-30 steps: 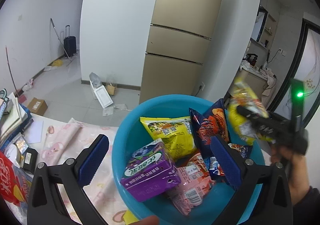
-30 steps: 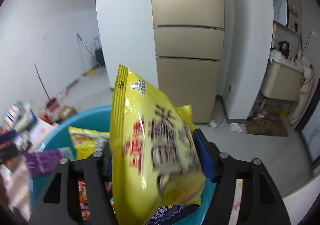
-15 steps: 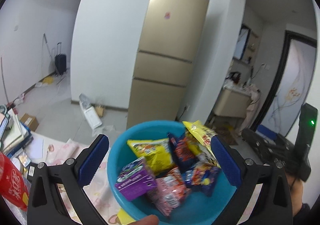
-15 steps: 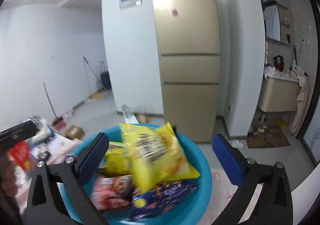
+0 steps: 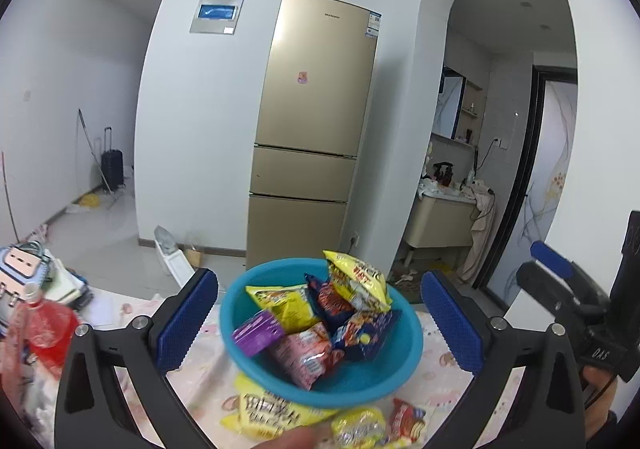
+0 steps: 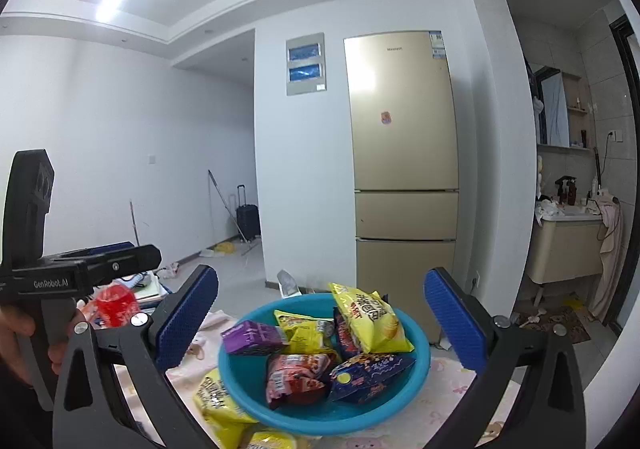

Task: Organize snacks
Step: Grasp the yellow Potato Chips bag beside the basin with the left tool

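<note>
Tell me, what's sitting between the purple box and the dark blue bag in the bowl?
A pink-red snack packet lies between the purple box and dark blue bag, seen from the right wrist.

Each gripper has a black plastic frame with two long fingers, and each finger carries a blue pad with a fine dotted texture. On the left gripper (image 5: pixel 319 319) and the right gripper (image 6: pixel 321 319), round silver screws sit on the black arms behind the pads. Seen from the right wrist, the left gripper has white letters "GenRobot.AI" on its side and a tall black handle. A dark sleeve (image 5: pixel 600 431) covers the right wrist.
</note>
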Demonstrator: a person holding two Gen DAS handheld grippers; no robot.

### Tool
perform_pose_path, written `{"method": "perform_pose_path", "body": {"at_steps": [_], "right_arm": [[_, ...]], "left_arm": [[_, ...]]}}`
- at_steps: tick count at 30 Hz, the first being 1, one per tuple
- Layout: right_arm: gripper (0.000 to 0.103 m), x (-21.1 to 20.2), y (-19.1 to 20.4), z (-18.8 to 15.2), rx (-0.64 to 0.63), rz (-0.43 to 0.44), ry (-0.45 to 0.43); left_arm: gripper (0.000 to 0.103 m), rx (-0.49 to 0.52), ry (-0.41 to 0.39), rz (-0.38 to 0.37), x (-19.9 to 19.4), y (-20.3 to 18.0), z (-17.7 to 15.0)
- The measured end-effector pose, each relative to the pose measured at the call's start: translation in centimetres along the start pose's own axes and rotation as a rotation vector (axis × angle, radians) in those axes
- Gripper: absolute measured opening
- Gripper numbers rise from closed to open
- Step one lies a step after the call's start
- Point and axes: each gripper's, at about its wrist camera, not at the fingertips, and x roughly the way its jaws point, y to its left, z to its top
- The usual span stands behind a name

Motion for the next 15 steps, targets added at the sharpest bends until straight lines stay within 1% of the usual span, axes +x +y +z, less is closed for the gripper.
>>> {"method": "perform_pose_path", "body": {"at_steps": [3, 6, 9, 12, 15], "right_arm": [[0.103, -1.4, 0.5, -0.8, -0.018, -0.018, -0.039], [0.103, -1.7, 0.4, -2.6, 0.005, -0.013, -0.03], [0.103, -1.2, -0.2, -4.9, 0.038, 0.001, 0.008], [0.103, -0.8, -0.6, -7.0, 0.044, 0.013, 0.041], [0.103, 0.0, -1.1, -9.2, 0.067, 0.032, 0.085]], "left_arm": [[0.103, 0.019, -0.021, 0.008, -2.1, -0.2, -1.1], [0.103, 0.052, -0.026, 0.001, -2.7, -0.2, -2.7], [0.103, 0.092, 0.044, 0.025, -1.3, 0.2, -4.7], [0.103, 0.119, 0.082, 0.04, 0.7, 0.5, -6.8], [0.103, 0.109, 0.106, 0.053, 2.5, 1.5, -9.0]]}}
